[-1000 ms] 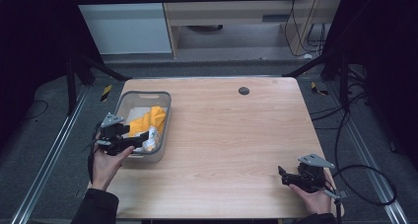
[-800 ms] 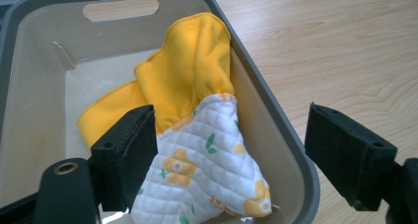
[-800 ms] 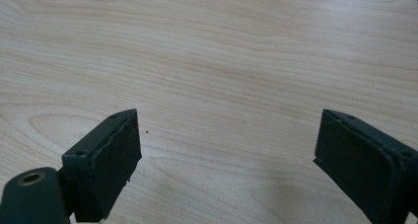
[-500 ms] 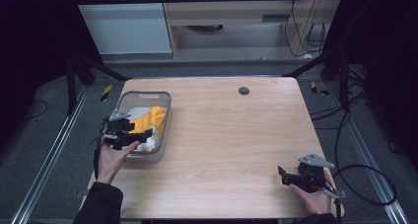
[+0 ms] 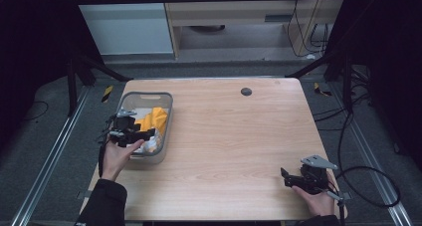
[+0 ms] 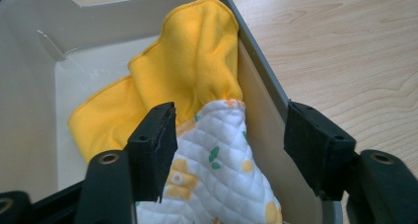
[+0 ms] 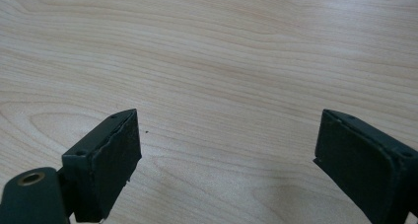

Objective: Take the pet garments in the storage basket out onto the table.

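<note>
The quilted cloth (image 6: 217,169), white with yellow flowers, lies in the bin (image 5: 130,100), at the end nearest me, against the bin's right wall. A yellow cloth (image 6: 187,61) lies just behind it, touching it and leaning up that same wall. My left tool (image 5: 130,131) hangs over the bin's near end, jaws apart, one over the quilted cloth, the other outside the wall, gripping nothing. My right tool (image 5: 298,178) sits far from the bin, low over the desk (image 5: 239,136) at its near right corner, jaws wide apart and empty.
</note>
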